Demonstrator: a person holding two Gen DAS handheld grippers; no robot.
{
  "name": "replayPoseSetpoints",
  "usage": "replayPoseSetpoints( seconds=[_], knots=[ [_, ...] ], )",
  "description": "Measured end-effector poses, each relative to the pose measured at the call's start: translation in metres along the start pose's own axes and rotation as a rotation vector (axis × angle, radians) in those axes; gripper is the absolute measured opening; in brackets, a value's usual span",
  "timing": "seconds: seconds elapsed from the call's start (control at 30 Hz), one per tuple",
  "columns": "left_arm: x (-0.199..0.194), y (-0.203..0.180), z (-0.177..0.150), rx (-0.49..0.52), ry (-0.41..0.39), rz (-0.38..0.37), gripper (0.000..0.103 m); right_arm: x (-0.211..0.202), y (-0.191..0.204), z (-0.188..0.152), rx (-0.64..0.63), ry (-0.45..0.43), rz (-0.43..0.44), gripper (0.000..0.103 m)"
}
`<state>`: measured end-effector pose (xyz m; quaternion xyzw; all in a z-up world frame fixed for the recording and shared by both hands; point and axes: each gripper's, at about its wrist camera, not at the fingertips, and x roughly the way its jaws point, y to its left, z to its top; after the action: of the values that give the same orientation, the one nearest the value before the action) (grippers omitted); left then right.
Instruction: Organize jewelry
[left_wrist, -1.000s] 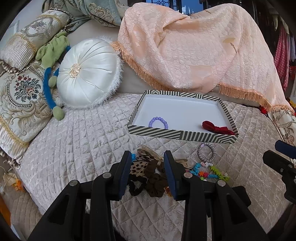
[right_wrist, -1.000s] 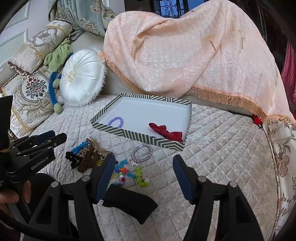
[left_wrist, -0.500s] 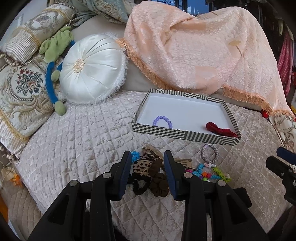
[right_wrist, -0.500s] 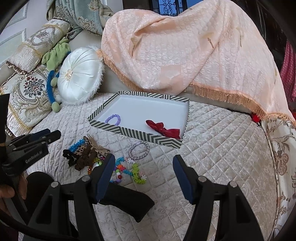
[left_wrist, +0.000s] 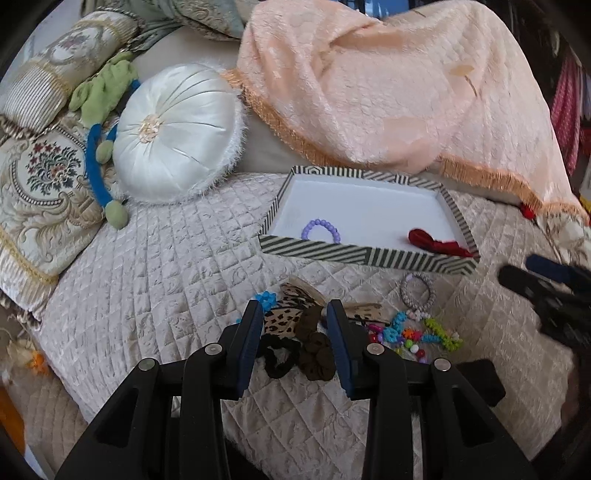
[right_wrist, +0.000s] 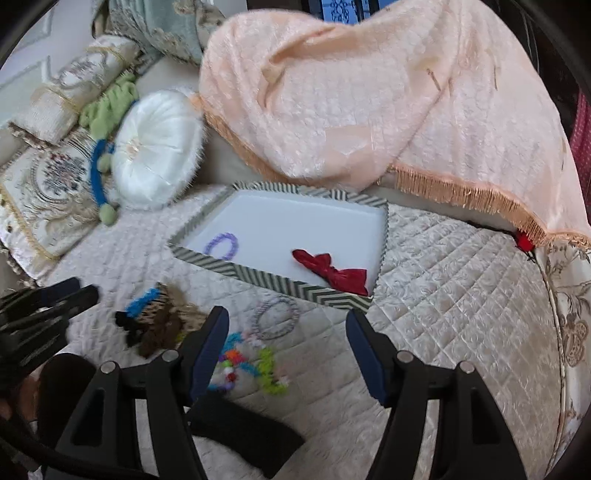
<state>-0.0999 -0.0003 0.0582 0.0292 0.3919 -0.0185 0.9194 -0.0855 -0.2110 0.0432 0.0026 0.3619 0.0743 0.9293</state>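
Note:
A striped tray (left_wrist: 362, 255) (right_wrist: 258, 275) on the quilted bed holds a purple bead bracelet (left_wrist: 320, 229) (right_wrist: 221, 245) and a red bow (left_wrist: 436, 242) (right_wrist: 330, 267). In front of it lie a leopard scrunchie (left_wrist: 282, 318), brown scrunchie (left_wrist: 314, 347) (right_wrist: 159, 330), black scrunchie (left_wrist: 277, 356), silver bead bracelet (left_wrist: 417, 291) (right_wrist: 275, 317) and colourful bead pieces (left_wrist: 410, 336) (right_wrist: 251, 360). My left gripper (left_wrist: 293, 341) is open, hovering over the scrunchies. My right gripper (right_wrist: 288, 354) is open above the colourful beads and silver bracelet.
A round white cushion (left_wrist: 173, 133) (right_wrist: 157, 147), embroidered pillows (left_wrist: 40, 173) and a green and blue plush toy (left_wrist: 103, 110) lie at the left. A peach fringed blanket (left_wrist: 388, 92) (right_wrist: 369, 92) is draped behind the tray. The right gripper shows at the left wrist view's right edge (left_wrist: 546, 295).
My left gripper has pulled back slightly, so the scrunchies sit further between its fingers. My right gripper has moved forward toward the tray; its view is blurred by motion.

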Motion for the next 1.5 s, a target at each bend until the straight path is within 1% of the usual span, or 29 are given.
replayPoseSetpoints(
  seconds=[0.1,0.23,0.33,0.47,0.57,0.67,0.77,0.83,0.97,1.03,1.1,1.2,1.43,1.5],
  knots=[
    [0.004,-0.002,-0.001,0.025,0.028,-0.01,0.026,0.022,-0.007,0.007,0.004,0.034,-0.031,0.069],
    [0.007,-0.003,-0.001,0.086,0.03,0.004,0.026,0.042,-0.018,0.015,0.076,0.048,-0.05,0.069],
    [0.01,0.004,0.005,0.058,0.036,-0.019,0.026,0.051,-0.021,0.024,0.09,0.057,-0.076,0.069],
    [0.012,0.014,0.008,0.035,0.012,-0.032,0.026,0.056,-0.023,0.031,0.087,0.07,-0.095,0.069],
    [0.028,0.021,0.008,0.025,0.042,-0.049,0.026,0.051,-0.026,0.026,0.116,0.07,-0.085,0.069],
    [0.049,0.023,0.006,0.008,0.089,-0.061,0.026,0.047,-0.027,0.014,0.111,0.098,-0.085,0.069],
    [0.059,0.017,0.003,0.021,0.094,-0.05,0.026,0.04,-0.027,0.0,0.101,0.125,-0.098,0.069],
    [0.062,0.013,0.003,0.011,0.098,-0.063,0.026,0.032,-0.027,-0.007,0.097,0.129,-0.109,0.069],
    [0.061,0.005,0.004,0.012,0.088,-0.055,0.026,0.02,-0.025,-0.012,0.077,0.121,-0.115,0.069],
    [0.058,0.0,0.005,0.028,0.081,-0.05,0.026,0.015,-0.025,-0.013,0.073,0.114,-0.112,0.069],
    [0.053,-0.001,0.006,0.021,0.067,-0.033,0.026,0.01,-0.023,-0.013,0.081,0.102,-0.103,0.069],
    [0.048,0.0,0.008,0.011,0.058,-0.036,0.026,0.009,-0.016,-0.013,0.07,0.102,-0.086,0.069],
    [0.044,0.003,0.008,0.018,0.058,-0.015,0.026,0.01,0.0,-0.012,0.039,0.092,-0.05,0.069],
    [0.044,0.007,0.009,0.008,0.063,-0.029,0.026,0.013,0.001,-0.011,0.035,0.093,-0.047,0.069]
  ],
)
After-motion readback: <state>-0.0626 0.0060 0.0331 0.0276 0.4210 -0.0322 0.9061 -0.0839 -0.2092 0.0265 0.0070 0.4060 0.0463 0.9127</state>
